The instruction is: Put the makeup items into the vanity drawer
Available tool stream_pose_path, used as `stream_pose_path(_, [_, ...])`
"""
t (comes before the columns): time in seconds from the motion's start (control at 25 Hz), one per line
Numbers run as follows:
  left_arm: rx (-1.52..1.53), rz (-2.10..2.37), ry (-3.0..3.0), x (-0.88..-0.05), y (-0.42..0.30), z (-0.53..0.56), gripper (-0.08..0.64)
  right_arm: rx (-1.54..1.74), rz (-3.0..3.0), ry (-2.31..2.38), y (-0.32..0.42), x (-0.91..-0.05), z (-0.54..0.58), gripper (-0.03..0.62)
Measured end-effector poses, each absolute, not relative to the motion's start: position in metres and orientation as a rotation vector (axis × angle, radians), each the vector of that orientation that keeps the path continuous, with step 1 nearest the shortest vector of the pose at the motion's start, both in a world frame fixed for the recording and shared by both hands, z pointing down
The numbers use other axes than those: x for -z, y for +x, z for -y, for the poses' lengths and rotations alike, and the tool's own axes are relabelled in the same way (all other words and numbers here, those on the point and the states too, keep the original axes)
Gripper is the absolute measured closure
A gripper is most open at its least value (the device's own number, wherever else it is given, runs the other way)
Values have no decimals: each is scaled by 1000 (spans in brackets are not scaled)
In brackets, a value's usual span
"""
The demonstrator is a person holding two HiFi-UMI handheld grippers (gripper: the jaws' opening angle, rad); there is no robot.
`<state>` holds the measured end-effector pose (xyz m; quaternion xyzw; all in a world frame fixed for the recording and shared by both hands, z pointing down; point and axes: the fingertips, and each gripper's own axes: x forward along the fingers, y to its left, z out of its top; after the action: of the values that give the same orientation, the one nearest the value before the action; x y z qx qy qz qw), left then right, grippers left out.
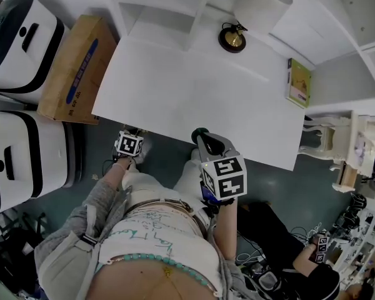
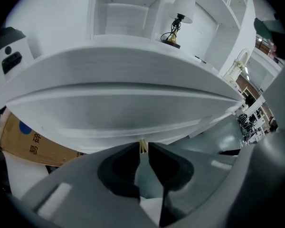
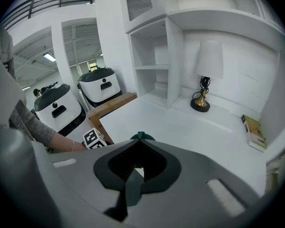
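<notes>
Vanity drawer [image 2: 133, 110]: a long, plain white front panel that runs under the tabletop edge and fills the left gripper view from side to side.
Flat green-and-yellow box [image 1: 299, 83]: it lies on the white vanity top [image 1: 175, 86] near the far right corner, well apart from both grippers.
Left gripper [image 2: 142, 147]: held low in front of the vanity, below the tabletop's front edge and pointing steeply down. Its jaws are close together with a narrow slit between them. A thin pale-yellow sliver sits right at the tips; the view is too tight to tell whether it is pinched there or lies behind them.
Right gripper [image 3: 140, 137]: held above the front edge of the tabletop to the person's right. Its jaws are closed together with nothing between them, and the dark green tips meet.
Lamp [image 1: 232, 37]: it has a round dark base with a brass middle and a white shade, and it stands at the back of the tabletop beside the open white shelves.
Cardboard box [image 1: 78, 67]: brown with a blue mark, on the floor against the vanity's left side.
White machines [image 1: 19, 39]: two rounded white-and-black units left of the cardboard box.
</notes>
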<state>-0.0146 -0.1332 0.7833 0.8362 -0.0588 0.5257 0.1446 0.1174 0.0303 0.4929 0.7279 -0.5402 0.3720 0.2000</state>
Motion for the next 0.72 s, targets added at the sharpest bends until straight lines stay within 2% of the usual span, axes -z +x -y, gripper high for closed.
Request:
stream_pose_path(0.32, [-1542, 172, 2383, -797, -11, 131, 463, -1054, 1505, 2015, 120, -496, -33, 563])
stream_pose_path(0.72, [-1593, 180, 2367, -813, -8, 134, 459, -1074, 1488, 2010, 124, -501, -37, 563])
